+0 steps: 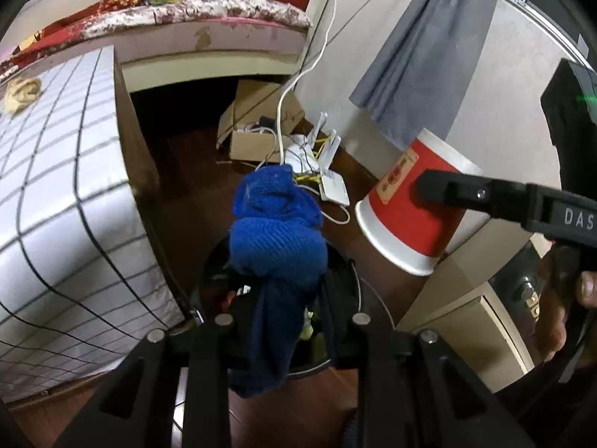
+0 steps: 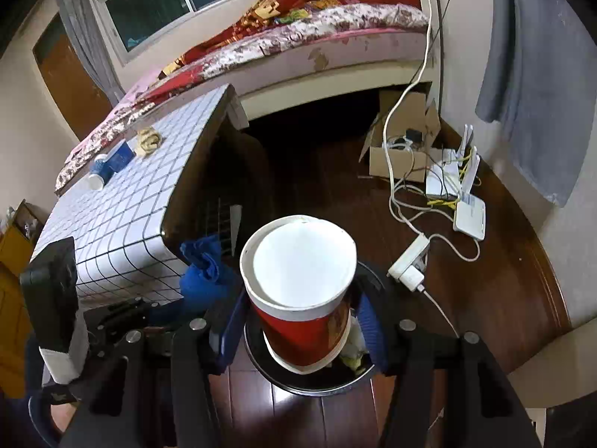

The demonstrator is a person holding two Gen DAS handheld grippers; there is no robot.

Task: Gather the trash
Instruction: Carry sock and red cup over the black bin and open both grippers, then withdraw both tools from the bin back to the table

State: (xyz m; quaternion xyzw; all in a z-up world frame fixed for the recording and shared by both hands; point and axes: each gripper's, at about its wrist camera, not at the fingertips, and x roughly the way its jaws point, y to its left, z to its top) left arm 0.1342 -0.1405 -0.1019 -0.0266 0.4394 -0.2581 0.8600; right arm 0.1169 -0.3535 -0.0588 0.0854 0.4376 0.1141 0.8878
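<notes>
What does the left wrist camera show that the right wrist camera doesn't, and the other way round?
Only the left wrist view shows the red cup's side with the right gripper's jaws shut on it, and a hand on the handle.

Only the right wrist view shows the cup's white inside, a blue cup lying on the tiled table, a window and a power strip.

Both show the blue cloth, the dark bin below, the bed and the cardboard box.
</notes>
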